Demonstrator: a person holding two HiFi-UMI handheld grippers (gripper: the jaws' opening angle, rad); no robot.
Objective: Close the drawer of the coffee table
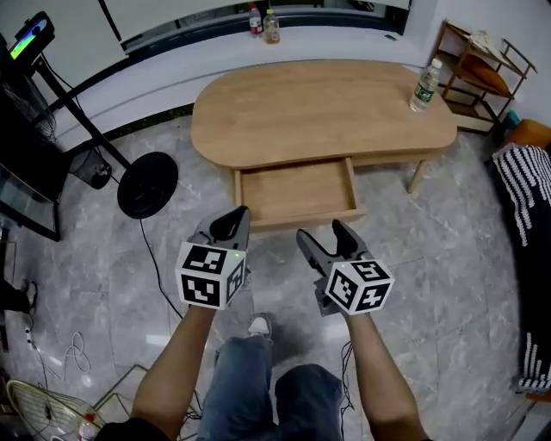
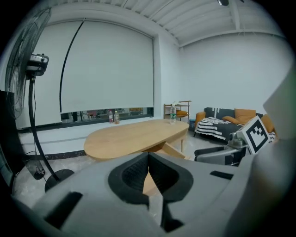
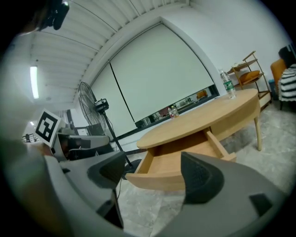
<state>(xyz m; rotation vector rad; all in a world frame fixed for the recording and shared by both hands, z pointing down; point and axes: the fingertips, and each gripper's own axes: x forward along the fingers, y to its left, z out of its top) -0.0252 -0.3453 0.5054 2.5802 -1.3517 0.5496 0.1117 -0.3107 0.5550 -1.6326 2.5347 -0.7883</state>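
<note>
The oval wooden coffee table (image 1: 318, 103) stands ahead of me on the marble floor. Its drawer (image 1: 297, 194) is pulled out toward me and looks empty. In the right gripper view the drawer (image 3: 180, 162) shows just past the jaws, under the tabletop (image 3: 208, 115). My left gripper (image 1: 234, 215) hovers short of the drawer's front left corner, its pads pressed together with nothing between them (image 2: 148, 155). My right gripper (image 1: 320, 230) hangs a little before the drawer front, jaws spread wide and empty (image 3: 155, 159). Neither gripper touches the drawer.
A water bottle (image 1: 424, 86) stands on the table's right end. Two bottles (image 1: 263, 24) sit on the window ledge behind. A fan's round base (image 1: 147, 184) and cable lie to the left, a wooden shelf (image 1: 478, 73) and a striped blanket (image 1: 525, 189) to the right.
</note>
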